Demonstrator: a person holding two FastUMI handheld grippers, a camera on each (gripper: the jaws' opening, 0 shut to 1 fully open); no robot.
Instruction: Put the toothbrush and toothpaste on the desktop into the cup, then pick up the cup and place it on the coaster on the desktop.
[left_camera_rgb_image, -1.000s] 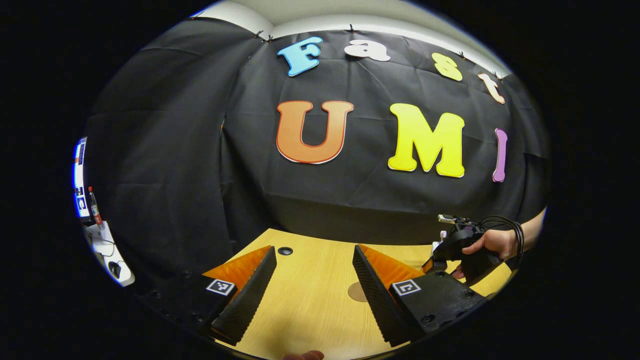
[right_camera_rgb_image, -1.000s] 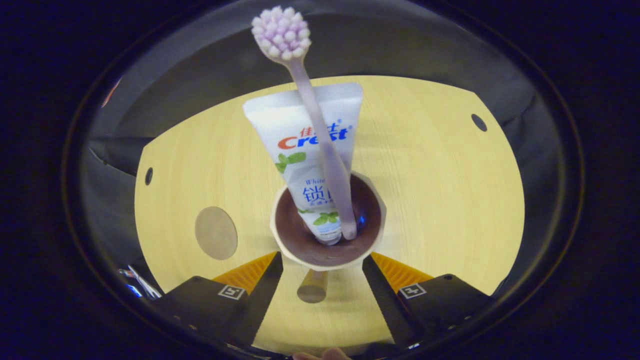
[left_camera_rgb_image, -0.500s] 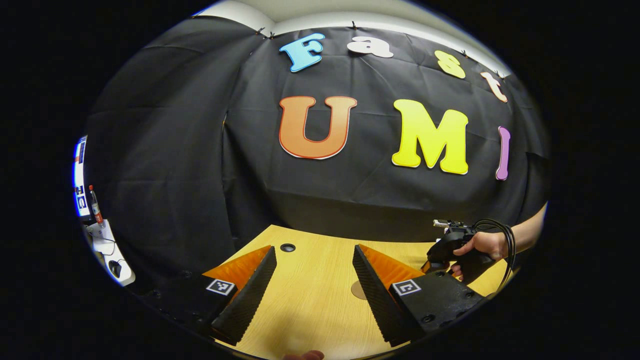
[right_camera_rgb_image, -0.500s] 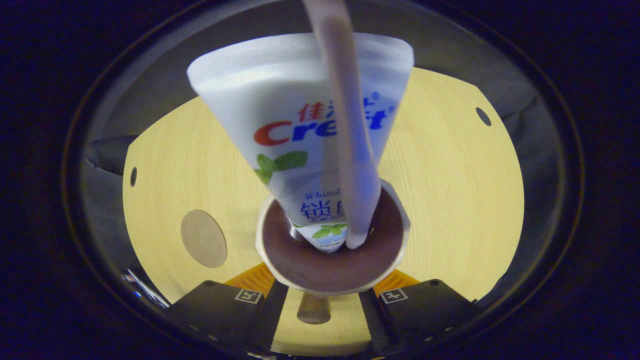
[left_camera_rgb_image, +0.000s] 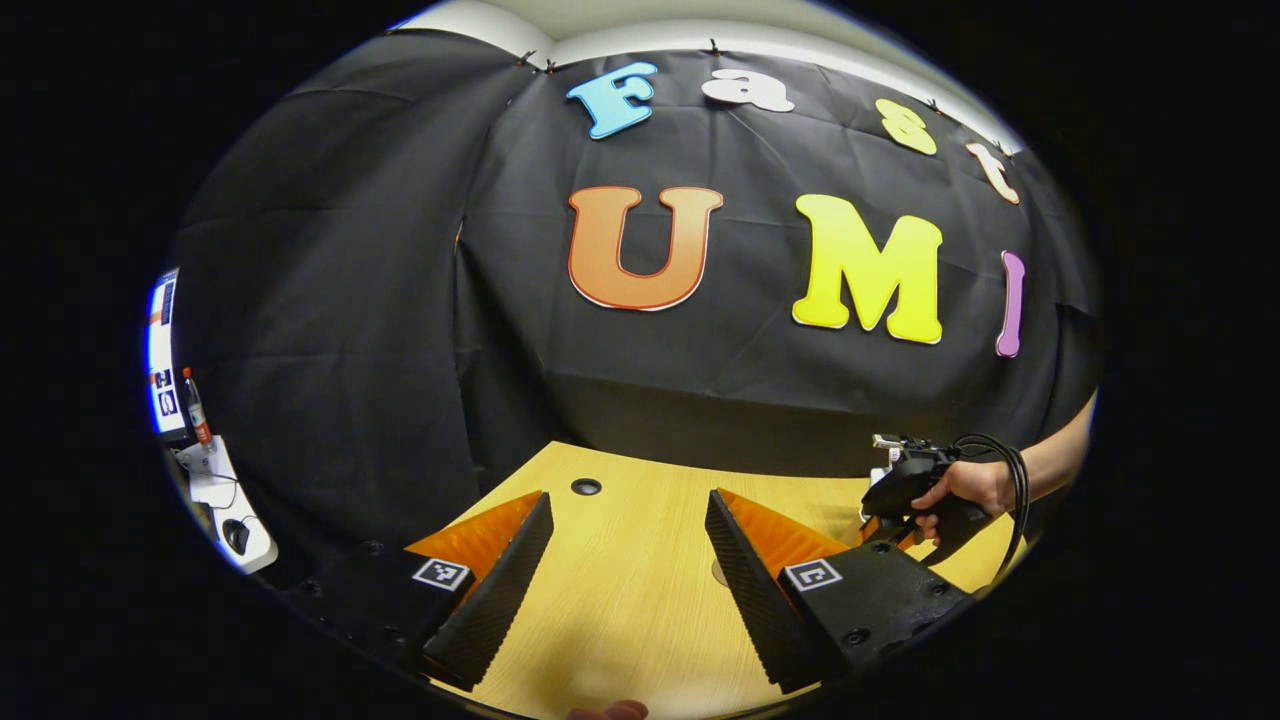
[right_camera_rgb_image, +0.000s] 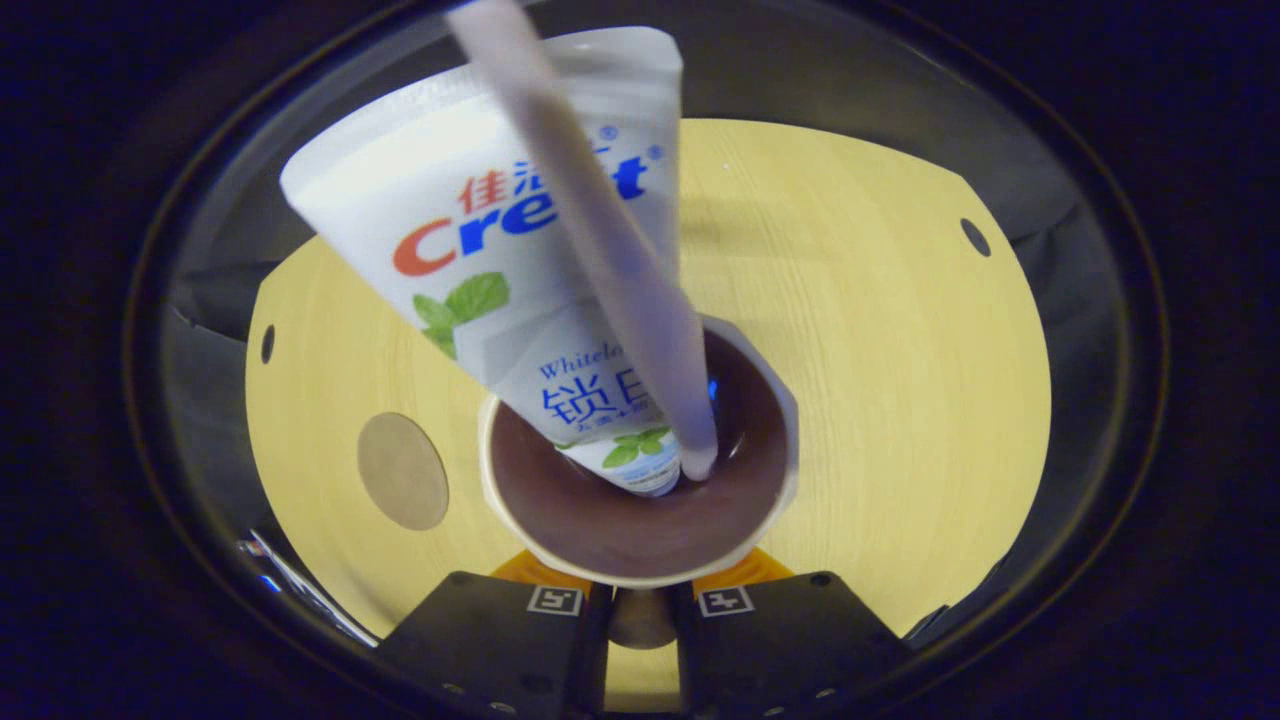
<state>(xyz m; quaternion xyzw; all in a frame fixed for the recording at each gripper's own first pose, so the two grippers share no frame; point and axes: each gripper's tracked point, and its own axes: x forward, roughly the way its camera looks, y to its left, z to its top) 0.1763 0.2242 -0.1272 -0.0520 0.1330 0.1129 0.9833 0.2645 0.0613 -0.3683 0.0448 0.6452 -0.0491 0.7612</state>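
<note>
In the right gripper view, the jaws of the right gripper (right_camera_rgb_image: 640, 610) have drawn in from standing wide apart a second ago and are now seen close together on the handle (right_camera_rgb_image: 640, 618) of the cup (right_camera_rgb_image: 640, 560), the handle sitting between them. They appear clamped on it, though the contact itself is partly hidden under the rim. The cup now looms larger and nearer than before, which suggests the gripper has been pushed in to take hold.

Inside the cup, the toothpaste (right_camera_rgb_image: 510, 260) and the toothbrush (right_camera_rgb_image: 610, 270) are stood upright and leaning toward the far left, so the first part of the task is judged done. The coaster (right_camera_rgb_image: 403, 470) is seen lying flat on the wooden surface (right_camera_rgb_image: 900, 380), to the left of the cup and apart from it. The lift and carry to the coaster are judged to be next.

In the left gripper view, the left gripper (left_camera_rgb_image: 628, 590) is held with its jaws wide apart over the bare surface, gripping nothing, much as it was a second ago. To the far right, a hand (left_camera_rgb_image: 968, 485) is seen holding the right gripper low over the surface.
</note>
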